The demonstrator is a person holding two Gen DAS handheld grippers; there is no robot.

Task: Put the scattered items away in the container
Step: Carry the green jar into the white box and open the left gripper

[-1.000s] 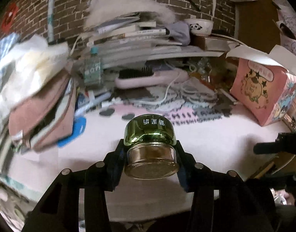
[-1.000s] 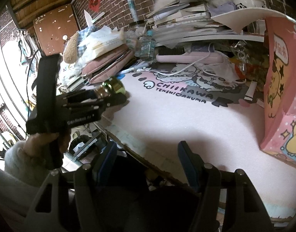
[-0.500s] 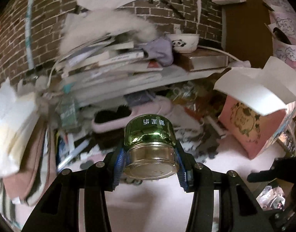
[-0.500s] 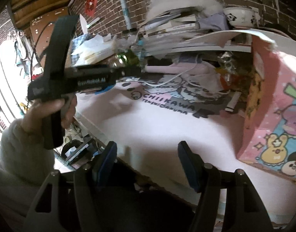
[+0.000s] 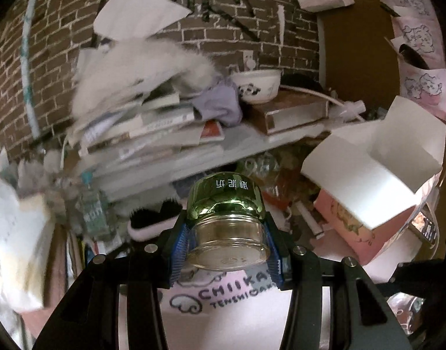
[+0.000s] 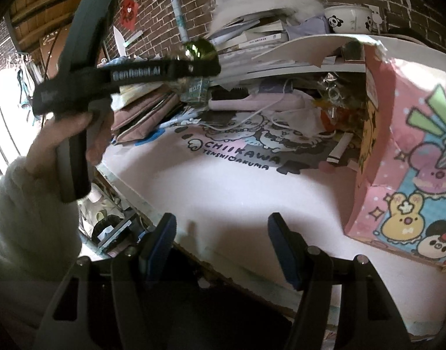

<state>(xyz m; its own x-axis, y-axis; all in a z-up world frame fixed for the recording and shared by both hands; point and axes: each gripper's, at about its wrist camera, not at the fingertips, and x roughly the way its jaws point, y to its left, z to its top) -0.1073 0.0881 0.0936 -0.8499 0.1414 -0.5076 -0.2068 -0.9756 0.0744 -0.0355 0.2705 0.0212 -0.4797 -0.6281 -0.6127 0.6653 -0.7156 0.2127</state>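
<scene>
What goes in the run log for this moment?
left gripper: shut on green-lidded jar, held above mat | right gripper: open, empty | pink box: flaps open

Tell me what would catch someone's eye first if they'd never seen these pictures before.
First, the green-capped glass jar clamped in the left hand-held gripper, raised above the pink Chiikawa desk mat. Next, the pink cartoon-printed box standing open at the mat's right edge. Behind both, a slumping stack of books on the shelf against the brick wall, with a panda bowl beside it.
</scene>
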